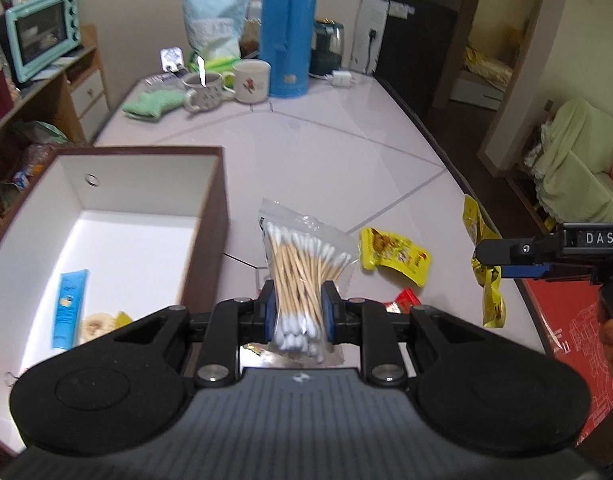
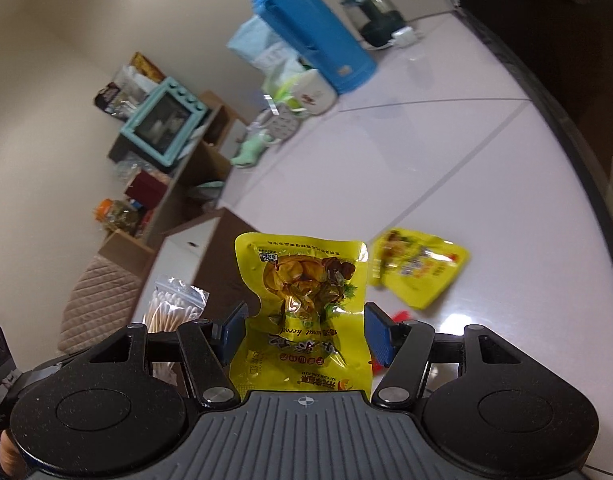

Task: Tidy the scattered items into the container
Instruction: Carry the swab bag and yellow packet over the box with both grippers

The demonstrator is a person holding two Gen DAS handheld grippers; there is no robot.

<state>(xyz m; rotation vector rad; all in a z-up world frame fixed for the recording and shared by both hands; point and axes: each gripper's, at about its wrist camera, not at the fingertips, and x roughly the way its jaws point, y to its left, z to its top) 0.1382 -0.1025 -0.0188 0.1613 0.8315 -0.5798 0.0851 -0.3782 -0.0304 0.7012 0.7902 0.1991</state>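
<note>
The table [image 1: 346,152] carries everything here, and at its left edge stands your container, the brown box [image 1: 210,216] with the white lining. A blue tube [image 1: 68,306] and something pale and rounded beside it already lie on its floor (what that pale thing is, the left wrist view does not settle).

Your left gripper [image 1: 298,308] is pinching the bag of cotton swabs [image 1: 302,264], its pads pressed against the bundle, held up just right of the box wall. Your right gripper [image 2: 302,332] has a yellow chestnut packet [image 2: 306,300] standing between its pads; in the left wrist view that packet hangs from the gripper in the air, so I judge the grip real, though the pad contact itself is hard to make out.

So the step in hand looks like carrying: both loads are lifted and neither is over the opening. The next move calls for bringing the swabs leftward across the box rim before letting go, and keeping the right gripper clear until there is room.

Still on the table: a second yellow packet [image 1: 394,254] and a small red packet [image 1: 406,300], the latter half hidden behind your left gripper. The box's near corner is cut off by the gripper body, so more may lie inside than shows.
</note>
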